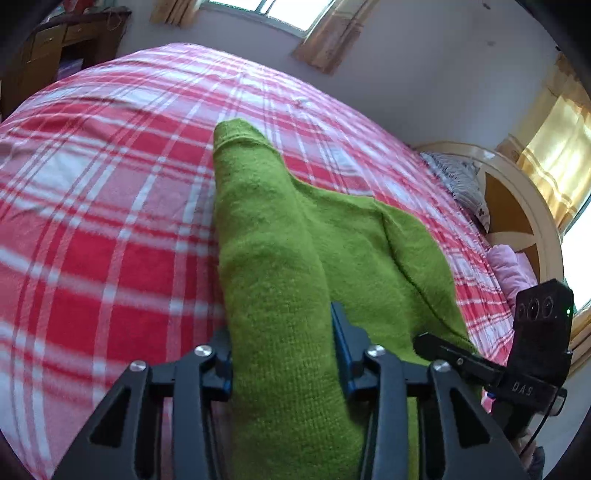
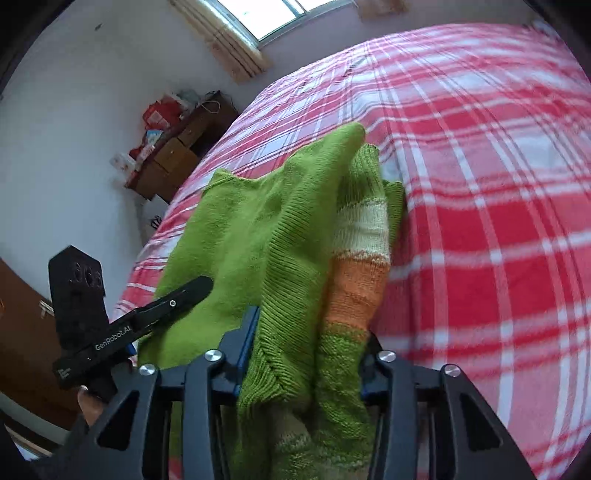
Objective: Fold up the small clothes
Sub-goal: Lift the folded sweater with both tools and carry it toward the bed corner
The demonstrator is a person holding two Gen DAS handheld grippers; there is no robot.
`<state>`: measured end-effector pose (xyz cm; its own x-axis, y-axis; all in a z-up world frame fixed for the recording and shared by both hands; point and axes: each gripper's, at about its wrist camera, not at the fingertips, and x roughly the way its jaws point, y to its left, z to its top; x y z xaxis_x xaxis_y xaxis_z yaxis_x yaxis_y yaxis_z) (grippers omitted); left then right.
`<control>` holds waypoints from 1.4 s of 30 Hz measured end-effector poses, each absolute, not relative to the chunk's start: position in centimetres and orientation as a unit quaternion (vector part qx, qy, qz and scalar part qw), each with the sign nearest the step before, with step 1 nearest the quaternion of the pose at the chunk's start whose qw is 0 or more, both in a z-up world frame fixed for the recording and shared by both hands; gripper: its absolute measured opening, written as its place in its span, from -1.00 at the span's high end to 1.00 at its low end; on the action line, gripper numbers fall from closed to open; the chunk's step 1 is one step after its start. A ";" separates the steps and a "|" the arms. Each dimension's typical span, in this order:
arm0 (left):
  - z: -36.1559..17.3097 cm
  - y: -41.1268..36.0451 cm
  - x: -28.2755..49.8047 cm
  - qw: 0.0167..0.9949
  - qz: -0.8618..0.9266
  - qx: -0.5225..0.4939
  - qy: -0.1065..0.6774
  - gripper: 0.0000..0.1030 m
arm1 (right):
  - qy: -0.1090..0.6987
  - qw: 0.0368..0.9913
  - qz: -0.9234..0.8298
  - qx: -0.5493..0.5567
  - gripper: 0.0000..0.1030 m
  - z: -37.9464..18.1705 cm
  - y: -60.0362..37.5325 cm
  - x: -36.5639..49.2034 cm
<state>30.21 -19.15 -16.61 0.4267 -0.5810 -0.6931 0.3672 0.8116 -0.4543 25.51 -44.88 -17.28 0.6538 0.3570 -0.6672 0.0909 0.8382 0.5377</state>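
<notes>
A small green knit sweater [image 1: 280, 236] with a white and orange striped sleeve [image 2: 360, 258] is held up over a bed with a red and white plaid sheet [image 1: 110, 206]. My left gripper [image 1: 282, 332] is shut on a bunched part of the sweater, which fills the gap between its fingers. My right gripper [image 2: 306, 347] is shut on the ribbed hem and the striped sleeve of the sweater [image 2: 258, 221]. The right gripper also shows at the right of the left wrist view [image 1: 480, 365]. The left gripper also shows at the left of the right wrist view [image 2: 147, 314].
A wooden desk with clutter [image 2: 173, 147] stands by the wall beside the bed. A round cream headboard [image 1: 524, 206] with a grey pillow [image 1: 461, 188] and pink bedding [image 1: 513, 266] lies at the bed's head. Curtained windows [image 1: 321, 33] line the walls.
</notes>
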 end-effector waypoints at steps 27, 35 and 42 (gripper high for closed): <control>-16.9 -15.6 18.1 0.846 -0.263 -0.023 0.463 -0.73 | 0.362 0.898 0.069 0.240 -0.44 -17.9 -37.0 11.1; -15.8 -16.3 16.5 0.854 -0.262 -0.025 0.449 0.12 | 0.382 0.896 0.066 0.215 0.18 -17.2 -35.5 9.9; -14.8 -15.3 14.6 0.862 -0.248 -0.004 0.442 0.25 | 0.366 0.913 0.029 0.176 0.27 -15.0 -32.2 7.5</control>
<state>14.59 -15.34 -14.78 0.4867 -0.4307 -0.7600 0.4236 0.8772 -0.2258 7.50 -32.23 -14.95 0.7307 0.1821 -0.6580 0.0758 0.9362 0.3432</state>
